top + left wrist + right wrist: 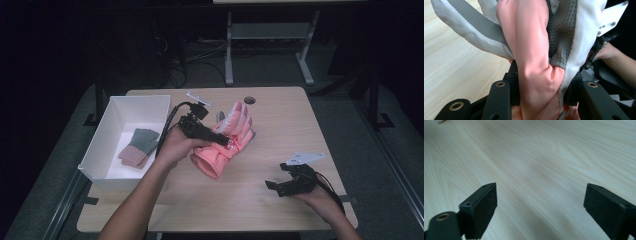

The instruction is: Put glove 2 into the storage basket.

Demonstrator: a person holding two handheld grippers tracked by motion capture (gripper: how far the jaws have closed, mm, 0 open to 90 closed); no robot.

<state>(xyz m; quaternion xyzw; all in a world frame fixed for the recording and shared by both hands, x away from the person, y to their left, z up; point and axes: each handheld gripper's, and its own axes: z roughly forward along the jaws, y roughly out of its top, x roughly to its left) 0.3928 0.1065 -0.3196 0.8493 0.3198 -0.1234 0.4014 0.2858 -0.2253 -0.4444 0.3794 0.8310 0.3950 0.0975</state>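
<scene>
A pink ski glove [227, 137] with white fingertips and a grey textured palm lies near the middle of the wooden table [280, 115]. My left gripper [220, 139] is shut on the glove around its middle. In the left gripper view the pink and grey fabric [536, 62] is bunched between the two black jaws. My right gripper [274, 186] hovers low over the table's front right part, open with nothing between its jaws; its own view has bare wood [539, 165] between the jaws. A second grey-and-pink glove [139, 146] lies inside the white box [97, 145].
The white box stands at the table's left edge. A round cable hole [249, 100] is near the far edge. Beyond the table stand a desk frame [270, 45] and cables on the floor. Bare wood lies between the two grippers.
</scene>
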